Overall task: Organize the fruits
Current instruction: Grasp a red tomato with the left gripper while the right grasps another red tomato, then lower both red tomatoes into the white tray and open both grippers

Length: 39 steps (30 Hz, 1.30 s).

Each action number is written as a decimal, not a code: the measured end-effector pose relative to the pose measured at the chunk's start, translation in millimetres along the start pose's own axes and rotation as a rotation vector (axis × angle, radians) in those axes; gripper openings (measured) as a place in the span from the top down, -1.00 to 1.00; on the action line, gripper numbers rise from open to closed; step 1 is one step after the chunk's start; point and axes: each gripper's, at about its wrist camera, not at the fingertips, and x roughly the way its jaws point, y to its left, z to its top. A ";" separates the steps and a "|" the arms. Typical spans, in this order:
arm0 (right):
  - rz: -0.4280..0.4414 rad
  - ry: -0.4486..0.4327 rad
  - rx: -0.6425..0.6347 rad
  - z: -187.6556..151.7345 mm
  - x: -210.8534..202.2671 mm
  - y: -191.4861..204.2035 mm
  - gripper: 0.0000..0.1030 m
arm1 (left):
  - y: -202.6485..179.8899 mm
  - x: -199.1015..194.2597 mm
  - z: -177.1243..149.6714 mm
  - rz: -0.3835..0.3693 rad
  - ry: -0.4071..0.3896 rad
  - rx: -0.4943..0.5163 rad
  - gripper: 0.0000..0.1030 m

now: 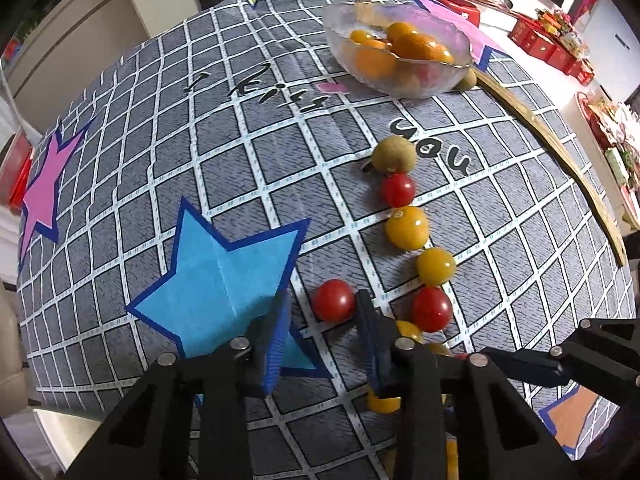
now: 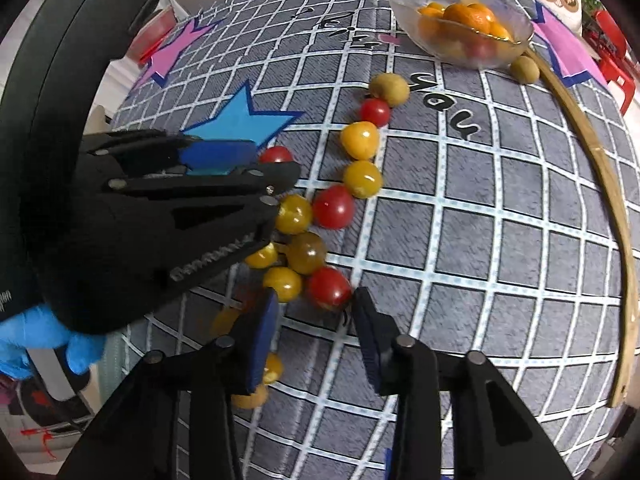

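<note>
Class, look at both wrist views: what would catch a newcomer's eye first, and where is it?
A winding line of red and yellow cherry tomatoes runs across the grey checked tablecloth, headed by a kiwi. Beyond it stands a glass bowl of orange fruit. Nearer, the left gripper hovers by one red tomato, beside a blue star.
</note>
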 end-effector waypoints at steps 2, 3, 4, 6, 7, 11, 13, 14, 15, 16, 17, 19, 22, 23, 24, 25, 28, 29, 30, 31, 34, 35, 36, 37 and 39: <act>0.037 0.001 0.023 4.6 1.6 -0.2 0.47 | -2.6 0.0 0.5 -0.012 0.001 0.006 0.58; 0.042 0.001 0.030 8.3 2.3 -0.7 0.55 | -4.9 -0.2 1.1 -0.011 0.002 0.009 0.58; 0.043 -0.001 0.036 9.0 0.3 -3.4 0.86 | -3.4 -0.1 0.6 -0.013 0.003 0.008 0.58; 0.047 0.003 0.055 10.1 -0.3 -6.2 0.90 | -4.9 -1.5 -2.2 -0.014 0.006 -0.003 0.58; 0.048 0.003 0.064 9.3 -1.3 -8.1 0.90 | -3.9 -2.1 -4.0 -0.014 0.008 -0.009 0.58; 0.044 0.003 0.091 5.9 -4.8 -14.9 0.90 | 4.7 -7.0 -12.7 -0.017 0.012 -0.038 0.58; 0.046 0.005 0.102 5.6 -5.0 -18.4 0.90 | 8.7 -11.8 -18.4 -0.017 0.011 -0.052 0.58; 0.049 0.005 0.106 5.3 -5.3 -18.9 0.90 | 11.2 -12.7 -21.8 -0.015 0.010 -0.057 0.58; 0.052 0.006 0.108 4.7 -5.8 -19.9 0.89 | 12.0 -15.4 -24.3 -0.015 0.007 -0.065 0.58; 0.050 0.006 0.107 4.8 -5.7 -19.9 0.88 | 13.7 -18.1 -26.7 -0.015 0.005 -0.070 0.58; 0.048 0.009 0.100 6.1 -4.5 -18.7 0.85 | 14.3 -21.2 -29.8 -0.015 0.001 -0.076 0.58; 0.044 0.010 0.080 7.5 -0.3 -16.8 0.77 | 15.3 -26.7 -36.3 -0.011 -0.004 -0.083 0.58; 0.047 0.009 0.045 5.2 7.2 -7.6 0.77 | 18.9 -35.8 -46.8 -0.007 -0.011 -0.104 0.58; 0.046 0.010 0.033 3.7 7.6 -4.4 0.77 | 21.9 -38.8 -50.7 -0.007 -0.013 -0.116 0.58; 0.038 0.011 0.019 5.0 10.0 -0.7 0.77 | 24.3 -41.5 -54.8 -0.008 -0.015 -0.129 0.58; 0.026 0.009 0.004 4.2 10.5 1.7 0.77 | 24.7 -43.9 -57.3 -0.007 -0.015 -0.135 0.58; 0.007 0.004 -0.020 2.6 10.5 3.2 0.62 | 29.5 -52.2 -68.4 0.000 -0.020 -0.153 0.58; -0.001 -0.002 -0.031 3.1 10.2 4.6 0.55 | 30.8 -55.7 -72.9 0.003 -0.024 -0.160 0.58; -0.018 -0.009 -0.043 2.0 7.9 4.5 0.48 | 32.0 -58.6 -75.3 0.005 -0.025 -0.165 0.58; -0.027 -0.015 -0.049 2.9 7.6 5.7 0.37 | 33.9 -61.9 -79.6 0.006 -0.029 -0.175 0.58; -0.031 -0.023 -0.050 9.7 11.8 10.2 0.30 | 38.6 -70.0 -91.7 0.015 -0.035 -0.194 0.58; -0.027 -0.021 -0.048 7.3 9.8 7.4 0.30 | 39.5 -70.7 -94.1 0.016 -0.034 -0.201 0.58; -0.024 -0.021 -0.044 7.7 9.9 6.2 0.30 | 41.0 -71.9 -97.2 0.018 -0.034 -0.209 0.58; -0.023 -0.021 -0.043 8.5 10.1 6.1 0.30 | 42.9 -73.6 -101.0 0.021 -0.033 -0.216 0.58; -0.025 -0.028 -0.044 12.8 11.6 7.8 0.30 | 45.0 -75.9 -105.5 0.024 -0.034 -0.224 0.58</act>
